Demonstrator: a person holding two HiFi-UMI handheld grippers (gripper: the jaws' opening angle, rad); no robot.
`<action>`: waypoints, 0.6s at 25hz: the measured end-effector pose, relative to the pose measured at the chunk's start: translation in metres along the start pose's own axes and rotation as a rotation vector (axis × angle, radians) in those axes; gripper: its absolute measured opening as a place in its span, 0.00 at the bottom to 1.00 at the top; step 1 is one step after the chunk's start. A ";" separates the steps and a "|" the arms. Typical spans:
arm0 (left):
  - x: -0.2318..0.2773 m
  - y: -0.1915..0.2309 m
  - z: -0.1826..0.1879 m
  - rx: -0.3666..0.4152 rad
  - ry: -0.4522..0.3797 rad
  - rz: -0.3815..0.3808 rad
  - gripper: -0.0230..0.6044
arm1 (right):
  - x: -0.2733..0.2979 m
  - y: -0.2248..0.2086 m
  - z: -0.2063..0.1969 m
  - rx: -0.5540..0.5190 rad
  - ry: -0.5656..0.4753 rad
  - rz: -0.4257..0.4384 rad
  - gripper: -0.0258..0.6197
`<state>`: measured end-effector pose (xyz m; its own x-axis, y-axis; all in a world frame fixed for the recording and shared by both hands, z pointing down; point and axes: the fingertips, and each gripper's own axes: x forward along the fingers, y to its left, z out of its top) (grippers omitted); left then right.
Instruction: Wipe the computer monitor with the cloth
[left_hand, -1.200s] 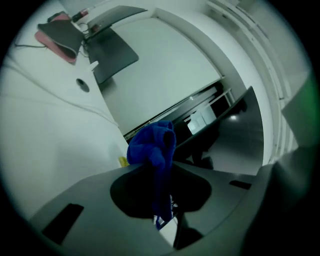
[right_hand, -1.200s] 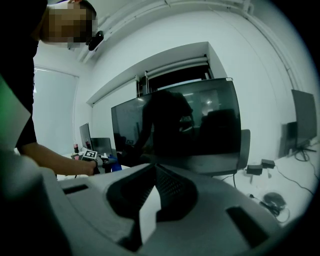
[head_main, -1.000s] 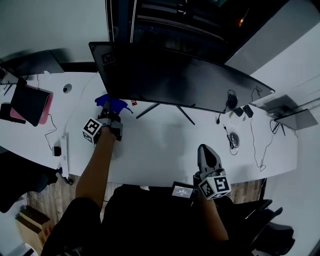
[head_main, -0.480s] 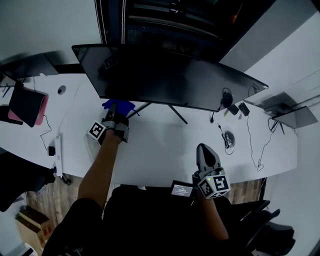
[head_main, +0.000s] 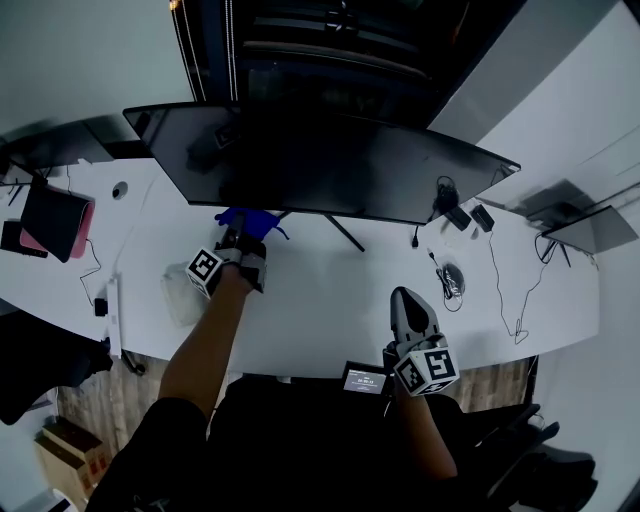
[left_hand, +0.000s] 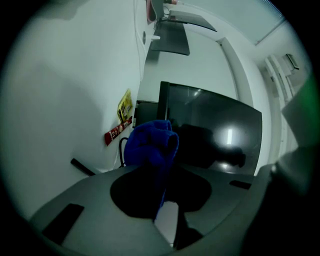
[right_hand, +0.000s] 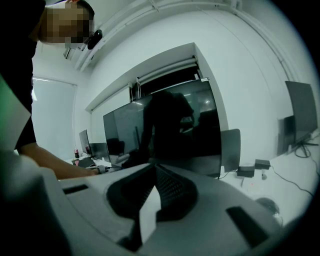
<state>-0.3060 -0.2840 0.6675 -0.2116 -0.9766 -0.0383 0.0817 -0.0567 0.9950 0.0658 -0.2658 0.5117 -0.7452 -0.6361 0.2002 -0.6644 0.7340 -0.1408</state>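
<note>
A wide black monitor (head_main: 320, 160) stands on a white desk (head_main: 320, 290), its screen dark. My left gripper (head_main: 243, 232) is shut on a bunched blue cloth (head_main: 250, 221), just below the monitor's lower edge and left of its stand. In the left gripper view the cloth (left_hand: 150, 145) sticks up between the jaws, with the monitor (left_hand: 220, 130) right behind it. My right gripper (head_main: 403, 297) hovers at the desk's near edge, shut, with nothing in it. In the right gripper view its tips (right_hand: 152, 170) point toward the monitor (right_hand: 165, 130).
A dark and pink sleeve (head_main: 55, 215) lies at the far left. Cables and adapters (head_main: 455, 250) trail across the desk's right side. A small device with a lit screen (head_main: 365, 379) sits at the near edge. Another screen (head_main: 585, 230) stands at the far right.
My left gripper has carried the blue cloth to the right along the monitor's lower edge, closer to the stand. The right gripper has stayed put.
</note>
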 end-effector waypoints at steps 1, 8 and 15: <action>0.001 -0.001 -0.006 -0.002 0.006 -0.002 0.13 | -0.001 -0.003 0.000 0.003 -0.002 0.000 0.04; 0.009 0.001 -0.035 0.011 0.039 0.006 0.13 | -0.008 -0.023 0.002 0.019 -0.018 -0.011 0.04; 0.016 0.004 -0.067 0.012 0.064 0.010 0.13 | -0.017 -0.050 -0.003 0.053 -0.023 -0.028 0.04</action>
<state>-0.2435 -0.3134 0.6650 -0.1479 -0.9884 -0.0333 0.0718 -0.0443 0.9964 0.1125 -0.2909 0.5184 -0.7273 -0.6617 0.1823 -0.6864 0.7028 -0.1870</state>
